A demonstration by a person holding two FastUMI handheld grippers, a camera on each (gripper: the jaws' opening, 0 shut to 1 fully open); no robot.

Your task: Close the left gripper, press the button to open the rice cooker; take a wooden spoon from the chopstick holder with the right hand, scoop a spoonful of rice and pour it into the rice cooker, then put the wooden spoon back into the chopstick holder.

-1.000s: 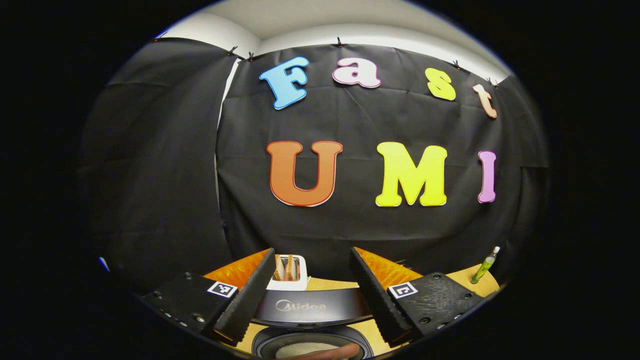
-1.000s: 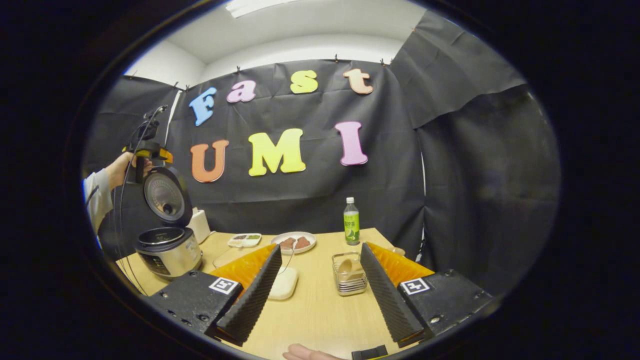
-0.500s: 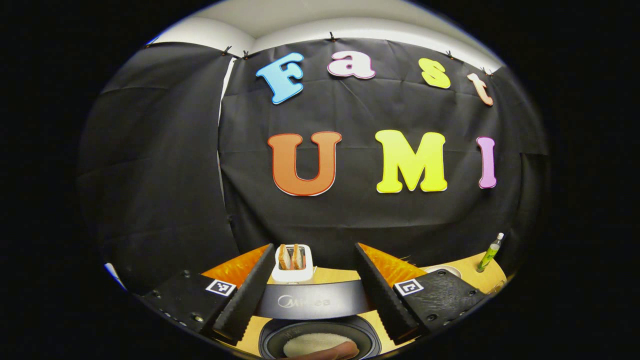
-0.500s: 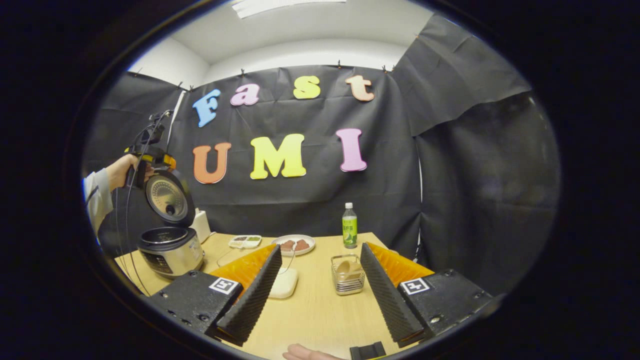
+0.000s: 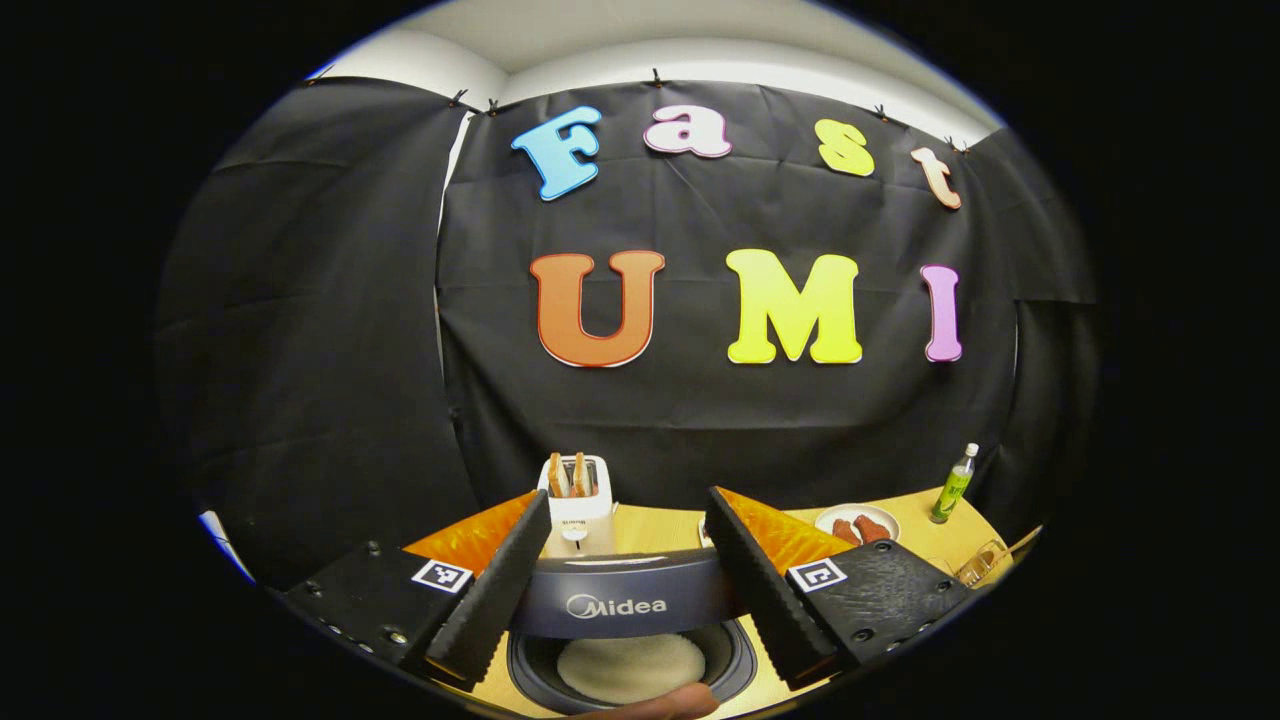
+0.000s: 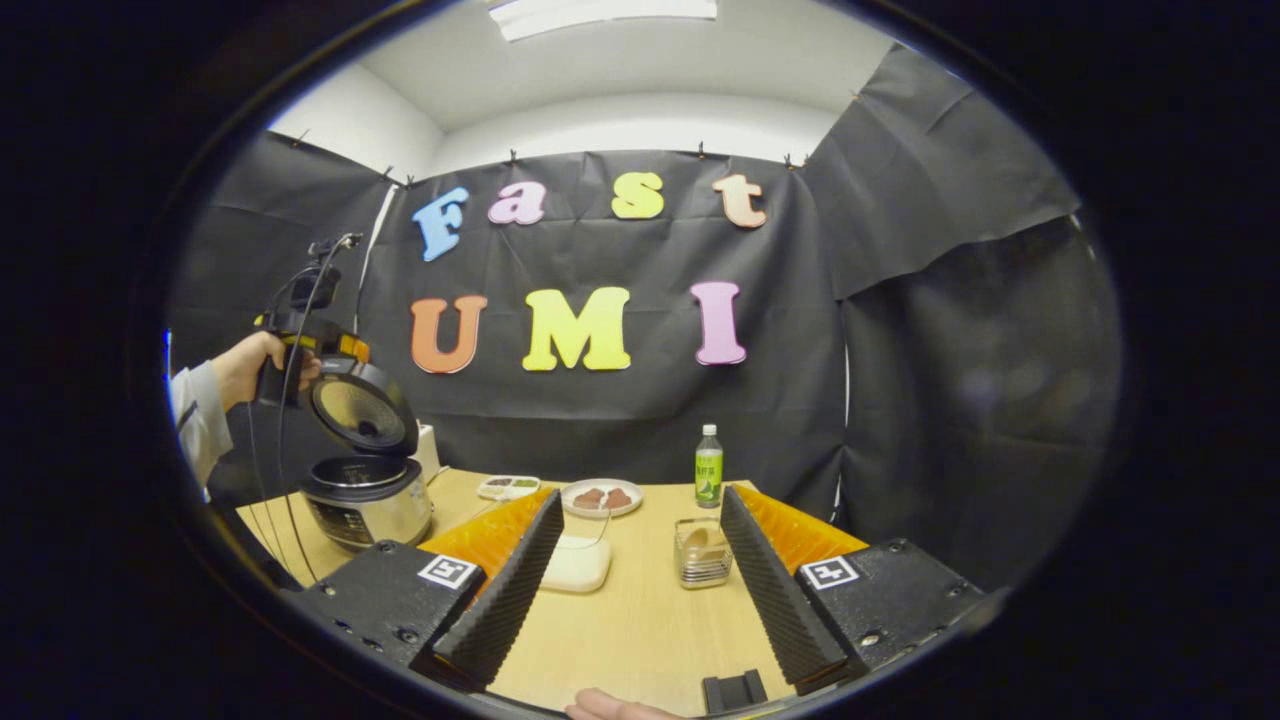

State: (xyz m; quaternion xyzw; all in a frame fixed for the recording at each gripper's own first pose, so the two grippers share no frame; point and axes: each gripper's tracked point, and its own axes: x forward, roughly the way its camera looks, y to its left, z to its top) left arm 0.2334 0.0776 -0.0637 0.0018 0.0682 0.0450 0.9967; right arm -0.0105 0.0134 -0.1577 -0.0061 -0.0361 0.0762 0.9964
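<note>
The rice cooker (image 6: 368, 492) stands at the table's (image 6: 630, 620) left end with its lid (image 6: 362, 410) raised — the left tongs (image 5: 620, 590) hang above it, spread wide and empty, white rice (image 5: 630, 668) showing in the pot below. The right tongs (image 6: 630, 590) are also wide apart, holding nothing, over the table; the wooden spoon (image 6: 697, 540) sits in the chopstick holder (image 6: 702, 555) just ahead.

One rice cooker (image 6: 365, 495) — one bottle (image 6: 708, 465), one plate (image 6: 601, 497), one toaster (image 5: 578, 490), one chopstick holder (image 6: 702, 552).
</note>
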